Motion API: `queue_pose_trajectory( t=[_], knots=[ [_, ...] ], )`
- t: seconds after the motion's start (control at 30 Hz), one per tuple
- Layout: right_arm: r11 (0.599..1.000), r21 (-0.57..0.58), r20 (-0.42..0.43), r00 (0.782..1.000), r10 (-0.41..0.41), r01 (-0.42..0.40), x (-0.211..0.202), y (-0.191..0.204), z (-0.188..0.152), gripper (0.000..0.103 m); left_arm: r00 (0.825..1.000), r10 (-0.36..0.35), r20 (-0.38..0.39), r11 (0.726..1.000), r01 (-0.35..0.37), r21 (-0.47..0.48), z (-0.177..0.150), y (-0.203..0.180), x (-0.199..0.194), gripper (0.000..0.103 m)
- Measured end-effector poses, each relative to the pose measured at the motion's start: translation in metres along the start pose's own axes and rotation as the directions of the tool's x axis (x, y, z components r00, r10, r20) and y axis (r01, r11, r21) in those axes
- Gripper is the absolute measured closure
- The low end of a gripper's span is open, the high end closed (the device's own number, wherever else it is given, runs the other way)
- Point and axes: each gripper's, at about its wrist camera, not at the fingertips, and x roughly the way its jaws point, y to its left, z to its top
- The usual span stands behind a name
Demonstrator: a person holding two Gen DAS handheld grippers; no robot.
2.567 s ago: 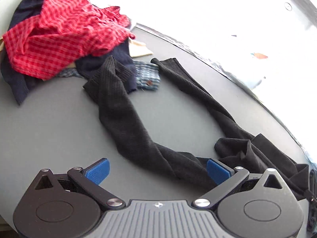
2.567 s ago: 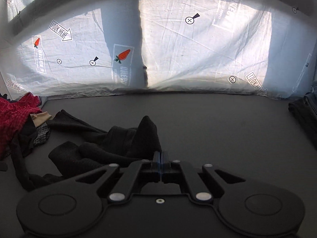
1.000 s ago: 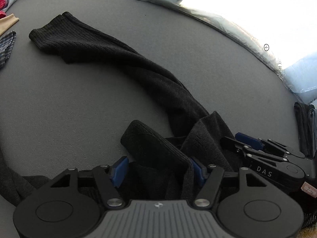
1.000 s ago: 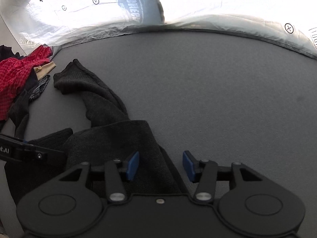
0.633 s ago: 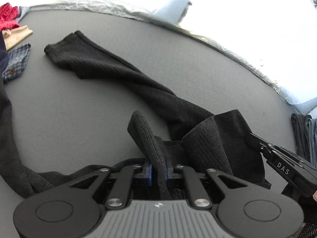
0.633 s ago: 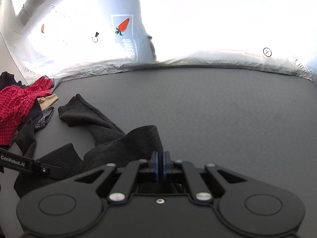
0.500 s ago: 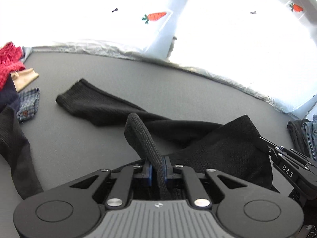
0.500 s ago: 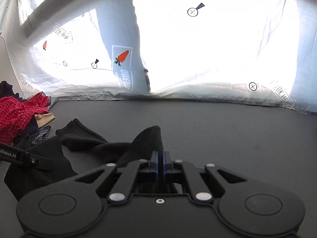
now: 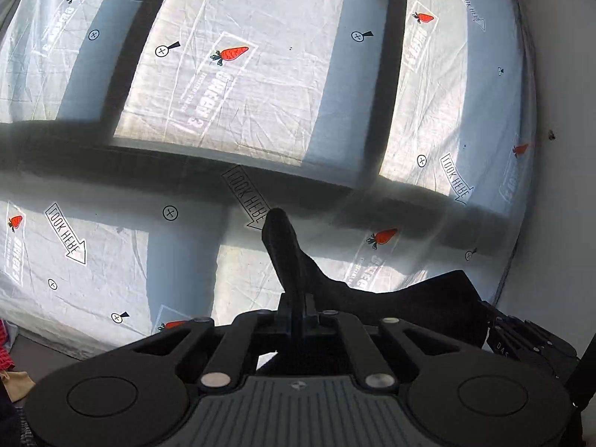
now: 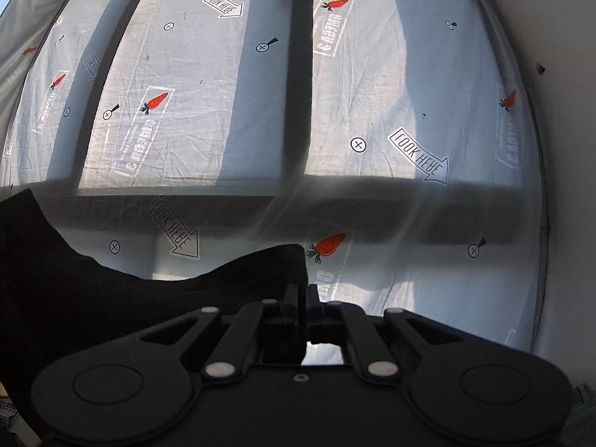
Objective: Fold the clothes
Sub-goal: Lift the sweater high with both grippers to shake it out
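A black ribbed knit garment [image 9: 372,294] hangs in the air between my two grippers. My left gripper [image 9: 298,307] is shut on one edge of it, and a fold of the cloth sticks up past the fingers. My right gripper [image 10: 302,298] is shut on another edge of the same garment [image 10: 111,298], which stretches away to the left. The right gripper also shows at the right edge of the left wrist view [image 9: 521,339]. Both cameras face up at the window, and the table is out of view.
A white printed sheet [image 9: 260,93] with carrots and arrows covers the window behind. A white wall [image 10: 570,149] stands at the right. A bit of red cloth [image 9: 4,346] and a tan item [image 9: 15,383] show at the lower left.
Both grippers closed on the black garment and lifted it off the grey table. The views swung up from the table to the covered window.
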Motion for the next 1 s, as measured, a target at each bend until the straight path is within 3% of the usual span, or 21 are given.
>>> queue_pose_trajectory(
  t=[0.17, 0.33, 0.47, 0.6, 0.67, 0.73, 0.77, 0.83, 1.0],
  knots=[
    [0.99, -0.04, 0.156, 0.979, -0.129, 0.136, -0.018, -0.049, 0.055, 0.1, 0.978, -0.15, 0.145, 0.988, 0.142, 0.063, 0.03, -0.056, -0.014, 0.099],
    [0.965, -0.068, 0.323, 0.921, -0.219, 0.254, -0.039, -0.085, 0.115, 0.1, 0.932, -0.259, 0.254, 0.965, 0.241, 0.101, 0.072, -0.098, -0.026, 0.099],
    [0.947, -0.058, 0.467, 0.847, -0.254, 0.316, -0.051, -0.102, 0.175, 0.1, 0.871, -0.328, 0.365, 0.945, 0.306, 0.118, 0.114, -0.119, -0.041, 0.099],
    [0.939, -0.026, 0.602, 0.755, -0.259, 0.343, -0.065, -0.109, 0.241, 0.099, 0.791, -0.366, 0.491, 0.929, 0.341, 0.142, 0.153, -0.131, -0.069, 0.098],
    [0.945, -0.021, 0.64, 0.731, -0.238, 0.326, -0.068, -0.105, 0.27, 0.099, 0.757, -0.358, 0.547, 0.932, 0.322, 0.164, 0.16, -0.132, -0.084, 0.098],
    [0.958, -0.02, 0.655, 0.727, -0.205, 0.288, -0.064, -0.098, 0.289, 0.099, 0.74, -0.344, 0.578, 0.938, 0.303, 0.169, 0.162, -0.127, -0.096, 0.098],
    [0.962, -0.022, 0.653, 0.733, -0.193, 0.273, -0.06, -0.093, 0.292, 0.099, 0.742, -0.338, 0.579, 0.94, 0.298, 0.167, 0.159, -0.123, -0.099, 0.098],
    [0.971, -0.038, 0.633, 0.758, -0.161, 0.238, -0.048, -0.077, 0.286, 0.099, 0.77, -0.299, 0.563, 0.953, 0.265, 0.144, 0.148, -0.108, -0.103, 0.098],
    [0.991, -0.089, 0.487, 0.872, -0.045, 0.101, -0.007, -0.013, 0.227, 0.099, 0.888, -0.151, 0.434, 0.988, 0.146, 0.045, 0.104, -0.057, -0.094, 0.098]
  ],
)
